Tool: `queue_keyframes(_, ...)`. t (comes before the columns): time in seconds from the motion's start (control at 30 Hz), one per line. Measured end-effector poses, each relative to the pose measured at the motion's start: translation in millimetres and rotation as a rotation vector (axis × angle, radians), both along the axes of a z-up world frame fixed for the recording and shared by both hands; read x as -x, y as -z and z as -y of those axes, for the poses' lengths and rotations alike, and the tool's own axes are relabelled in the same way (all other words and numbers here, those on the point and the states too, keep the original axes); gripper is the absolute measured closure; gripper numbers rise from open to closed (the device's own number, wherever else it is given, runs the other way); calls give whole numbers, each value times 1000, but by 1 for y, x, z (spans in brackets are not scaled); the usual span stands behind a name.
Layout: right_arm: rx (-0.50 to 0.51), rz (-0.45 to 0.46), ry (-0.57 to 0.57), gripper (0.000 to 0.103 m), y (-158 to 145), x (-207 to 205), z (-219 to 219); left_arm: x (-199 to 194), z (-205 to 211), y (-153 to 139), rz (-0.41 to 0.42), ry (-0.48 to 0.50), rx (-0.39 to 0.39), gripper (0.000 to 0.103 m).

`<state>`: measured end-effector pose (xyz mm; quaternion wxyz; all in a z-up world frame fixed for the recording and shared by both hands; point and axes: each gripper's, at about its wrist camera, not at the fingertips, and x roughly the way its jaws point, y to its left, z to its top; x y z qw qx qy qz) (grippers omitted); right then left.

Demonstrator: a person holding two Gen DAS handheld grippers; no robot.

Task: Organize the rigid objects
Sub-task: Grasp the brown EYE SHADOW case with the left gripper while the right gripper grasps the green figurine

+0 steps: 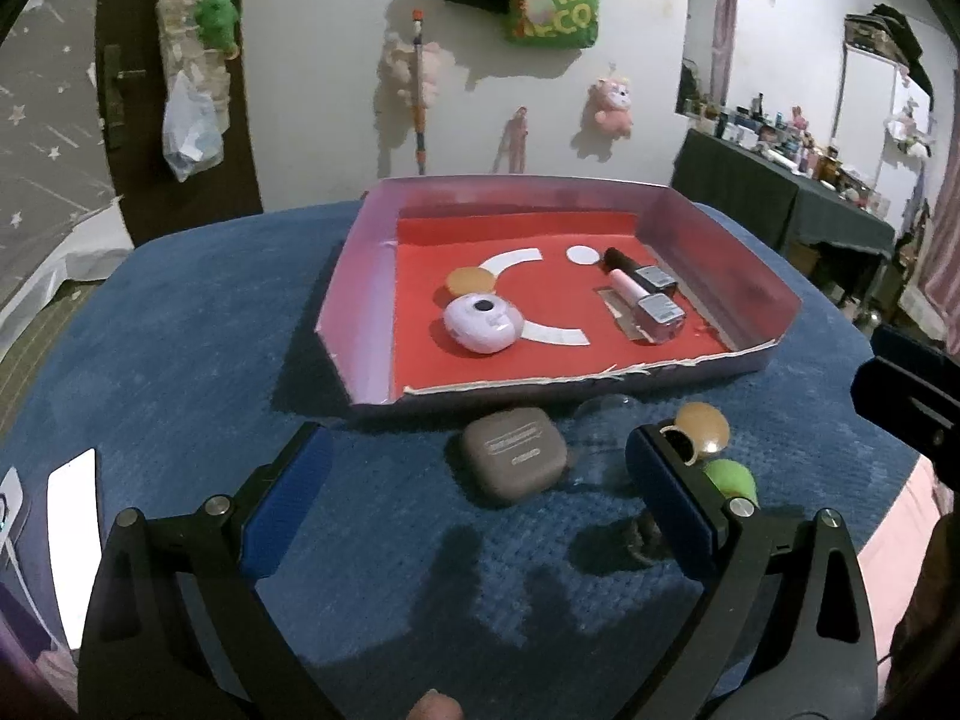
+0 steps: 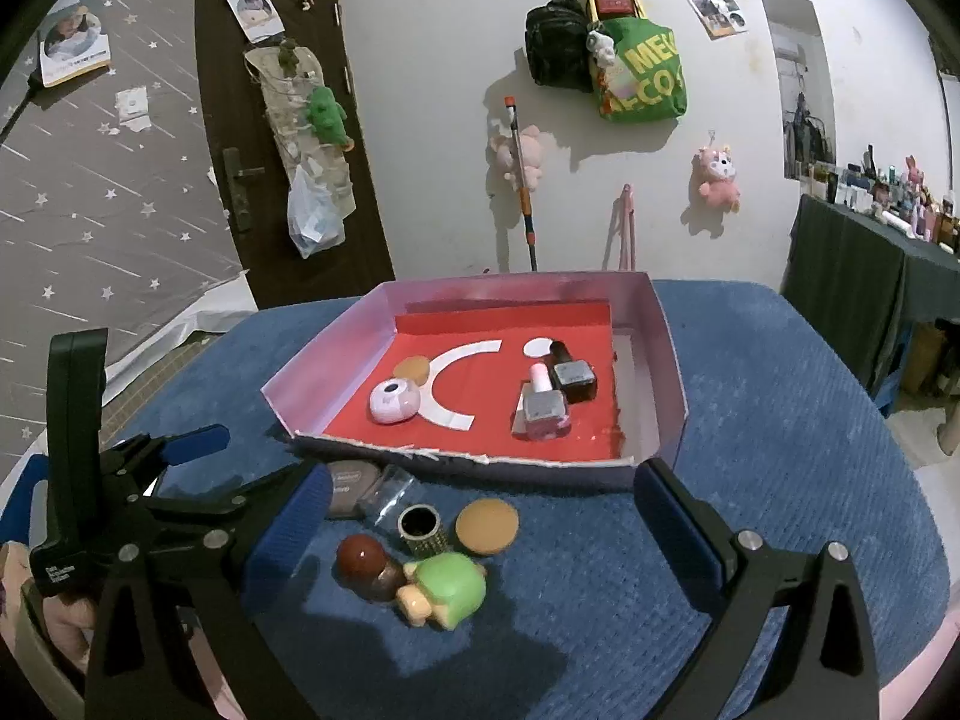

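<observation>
A pink-walled tray (image 1: 354,294) with a red floor (image 2: 654,324) holds a lilac round case (image 1: 483,324), a tan disc (image 1: 470,281) and two nail polish bottles (image 1: 651,303). On the blue cloth in front lie a grey-brown earbud case (image 1: 514,461), a tan disc (image 2: 486,526), a black-and-gold ring (image 2: 422,529), a brown glossy ball (image 2: 362,564), a green turtle toy (image 2: 449,593) and a clear plastic piece (image 2: 390,495). My left gripper (image 1: 480,492) is open around the earbud case, above it. My right gripper (image 2: 480,534) is open over the small items.
A white phone-like object (image 1: 75,540) lies at the cloth's left edge. A dark cluttered table (image 2: 870,252) stands at the right. A door (image 2: 282,120) and hanging bags and toys are on the wall behind. The left gripper also shows in the right wrist view (image 2: 198,462).
</observation>
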<state>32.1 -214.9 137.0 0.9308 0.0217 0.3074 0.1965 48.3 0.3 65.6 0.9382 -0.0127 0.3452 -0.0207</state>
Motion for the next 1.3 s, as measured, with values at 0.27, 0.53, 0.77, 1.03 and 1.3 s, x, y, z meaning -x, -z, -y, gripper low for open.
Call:
queue_keyframes(0.27, -8, -73, -8, 11, 25, 2, 3, 1, -3, 18, -44, -10, 18, 3)
queue_keyframes(0.53, -18, -153, -10, 14, 53, 4, 5, -2, -6, 35, -95, -30, 42, 3)
queue_keyframes(0.77, -4, -183, -28, 14, 68, 6, 0, -7, -4, 43, -119, -23, 38, 3)
queue_keyframes(1.03, 32, -206, -45, 14, 82, 6, -9, -19, -2, 50, -141, -30, 20, 4)
queue_keyframes(1.3, 61, -208, -55, 15, 88, 1, -16, -32, -2, 53, -149, -45, 26, 4)
